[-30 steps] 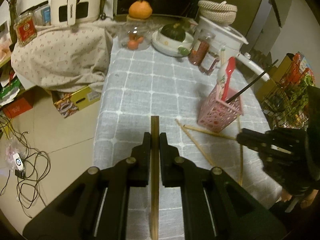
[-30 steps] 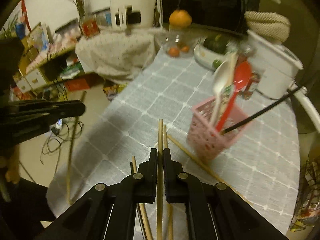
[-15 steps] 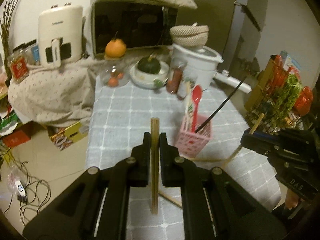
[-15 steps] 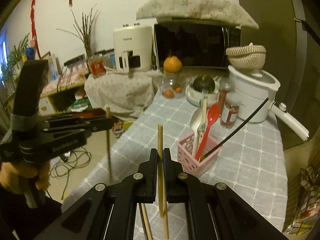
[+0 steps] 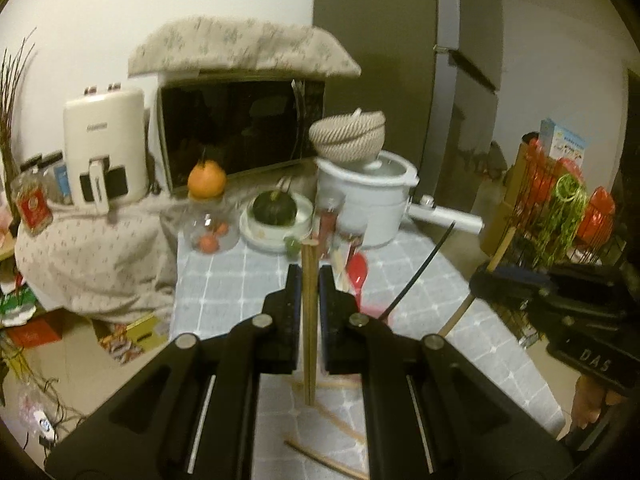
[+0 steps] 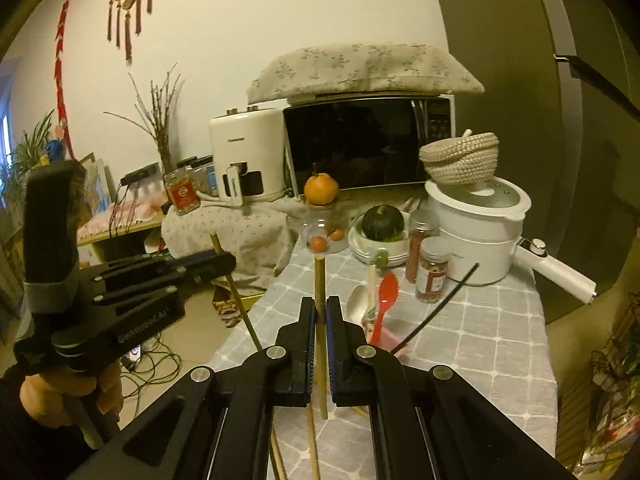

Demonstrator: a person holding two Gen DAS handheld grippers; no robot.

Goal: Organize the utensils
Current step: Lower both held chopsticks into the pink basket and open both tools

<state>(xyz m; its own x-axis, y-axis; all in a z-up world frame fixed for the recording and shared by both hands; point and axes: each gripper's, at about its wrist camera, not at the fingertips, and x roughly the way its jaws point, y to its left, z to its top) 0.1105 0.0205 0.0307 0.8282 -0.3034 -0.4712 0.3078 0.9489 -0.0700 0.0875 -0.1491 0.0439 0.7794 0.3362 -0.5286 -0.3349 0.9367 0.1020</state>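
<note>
Left gripper (image 5: 308, 280) pinching a wooden chopstick (image 5: 309, 320), right gripper (image 6: 320, 312) pinching another chopstick (image 6: 320, 336), pink basket (image 6: 394, 338) ahead holding red spoon (image 6: 384, 300), loose chopsticks (image 5: 332, 428) on checked tablecloth (image 6: 480, 344), rice cooker (image 6: 476, 232) beyond.

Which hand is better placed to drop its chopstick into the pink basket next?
Probably the right. Both tools, left and right, clamp a wooden chopstick, but in the right wrist view the pink plastic basket sits just ahead beside the red spoon. The margin looks small.
</note>
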